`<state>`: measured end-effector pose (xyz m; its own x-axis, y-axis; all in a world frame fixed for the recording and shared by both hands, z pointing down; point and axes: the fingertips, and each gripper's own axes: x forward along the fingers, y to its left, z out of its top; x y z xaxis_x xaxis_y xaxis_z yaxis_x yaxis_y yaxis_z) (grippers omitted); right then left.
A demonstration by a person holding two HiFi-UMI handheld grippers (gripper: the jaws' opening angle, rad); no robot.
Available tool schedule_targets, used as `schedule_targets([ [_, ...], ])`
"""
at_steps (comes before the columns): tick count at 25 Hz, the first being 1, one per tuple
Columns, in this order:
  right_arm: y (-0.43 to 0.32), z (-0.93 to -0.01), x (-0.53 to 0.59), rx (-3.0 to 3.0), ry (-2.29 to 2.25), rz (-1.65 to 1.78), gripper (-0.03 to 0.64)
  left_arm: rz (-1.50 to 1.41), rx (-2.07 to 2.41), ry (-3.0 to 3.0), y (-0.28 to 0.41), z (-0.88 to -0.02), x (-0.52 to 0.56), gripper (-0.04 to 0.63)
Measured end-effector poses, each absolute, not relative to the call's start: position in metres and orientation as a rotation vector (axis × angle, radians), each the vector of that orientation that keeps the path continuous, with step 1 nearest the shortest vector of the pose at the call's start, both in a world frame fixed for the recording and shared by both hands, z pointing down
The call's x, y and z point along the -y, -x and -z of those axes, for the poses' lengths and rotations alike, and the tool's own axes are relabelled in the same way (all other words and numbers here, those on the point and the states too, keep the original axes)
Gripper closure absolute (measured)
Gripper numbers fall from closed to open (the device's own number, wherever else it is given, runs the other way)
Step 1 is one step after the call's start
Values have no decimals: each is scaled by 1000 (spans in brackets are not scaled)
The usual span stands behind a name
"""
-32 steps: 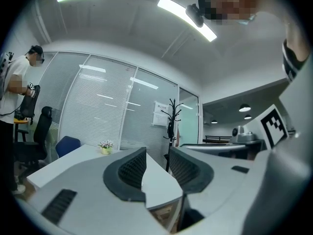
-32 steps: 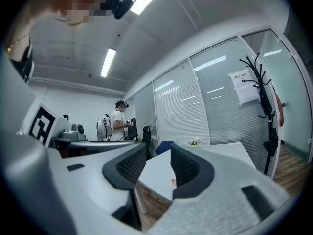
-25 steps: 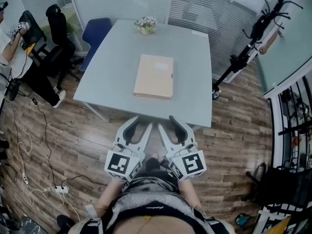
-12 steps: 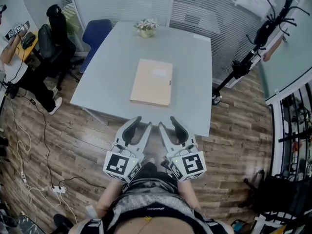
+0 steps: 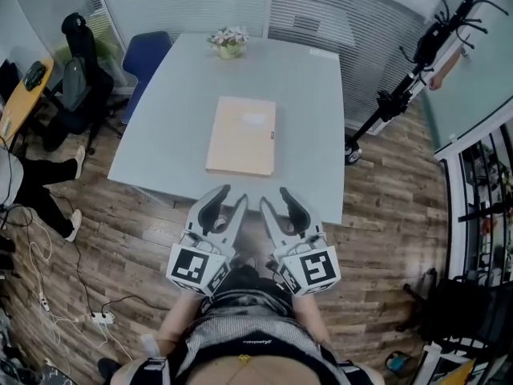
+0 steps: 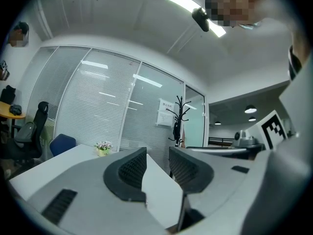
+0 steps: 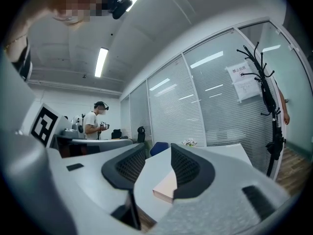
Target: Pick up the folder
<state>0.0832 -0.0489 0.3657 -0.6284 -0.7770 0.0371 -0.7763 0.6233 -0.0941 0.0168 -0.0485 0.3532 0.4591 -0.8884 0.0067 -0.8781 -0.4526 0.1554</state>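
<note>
Grey table (image 5: 160,119) holds the folder (image 5: 240,135); left gripper (image 5: 231,197) and right gripper (image 5: 275,199) hover beside its edge, jaws apart.

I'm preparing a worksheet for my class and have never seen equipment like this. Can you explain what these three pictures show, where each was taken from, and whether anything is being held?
There is no robot: a person holds a two-fingered claw in each hand. The head view looks down from a camera on the person's head; the left claw and right claw point at a grey table. On it are a tan folder and, at the far edge, a small flower pot. The other two pictures come from cameras riding on each claw, looking along its jaws. Both claws stand open and hold nothing; neither touches the folder yet.
</note>
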Motion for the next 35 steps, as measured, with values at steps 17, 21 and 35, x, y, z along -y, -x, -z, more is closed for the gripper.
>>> schedule_targets([
  [17,-48,-372,189,-2760,1539,158,454,116,1363,-2692,8,-352,196,468],
  [21,-37,-378,220,-2750,1587,174,454,114,1315,-2707,20,-356,231,468],
  [35,-30,-425,286,-2698,1800,260,449,9,1202,-2693,54,-410,303,468],
])
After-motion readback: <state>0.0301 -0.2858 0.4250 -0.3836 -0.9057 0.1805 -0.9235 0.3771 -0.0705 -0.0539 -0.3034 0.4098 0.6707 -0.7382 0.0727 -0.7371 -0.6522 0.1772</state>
